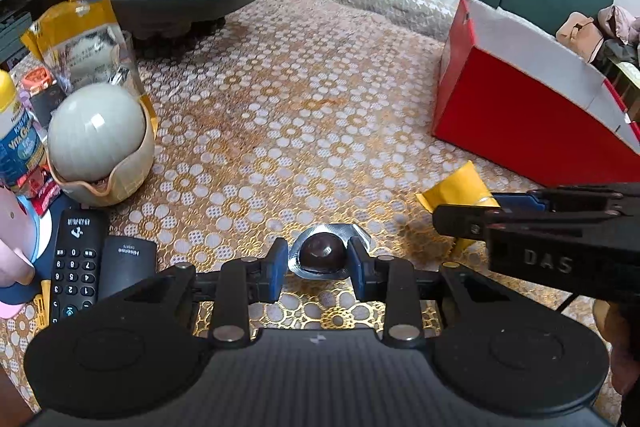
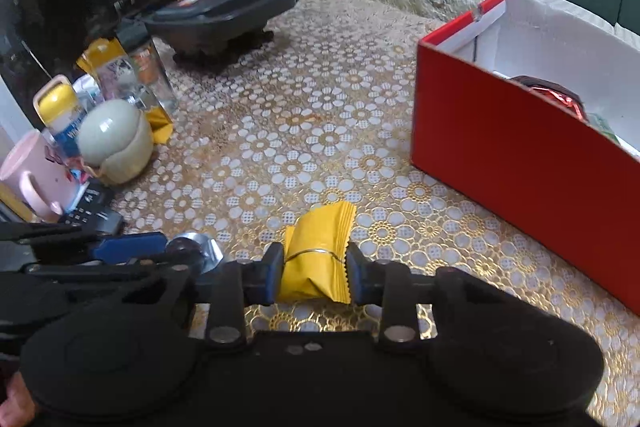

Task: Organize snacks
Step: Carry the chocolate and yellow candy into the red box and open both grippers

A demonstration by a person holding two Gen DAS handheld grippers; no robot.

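"DAS" on right tool [image 1: 490, 211]; "Hisense" on remote [image 1: 126, 267] left of left tool; "Vita" on bottle [image 1: 16, 143].

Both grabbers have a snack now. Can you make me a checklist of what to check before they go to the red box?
1. Left gripper closed on the foil-cupped chocolate: ok, both pads sit against it.
2. Right gripper holding the yellow snack packet: ok, the packet is squeezed between the pads.
3. Red box open on top: ok, the white inside shows.
4. Room left in the box: cannot tell; a shiny red wrapped item is already inside and the rest is hidden.
5. Tablecloth between the snacks and the box free of things: ok.
6. Snacks lifted off the table: cannot tell.
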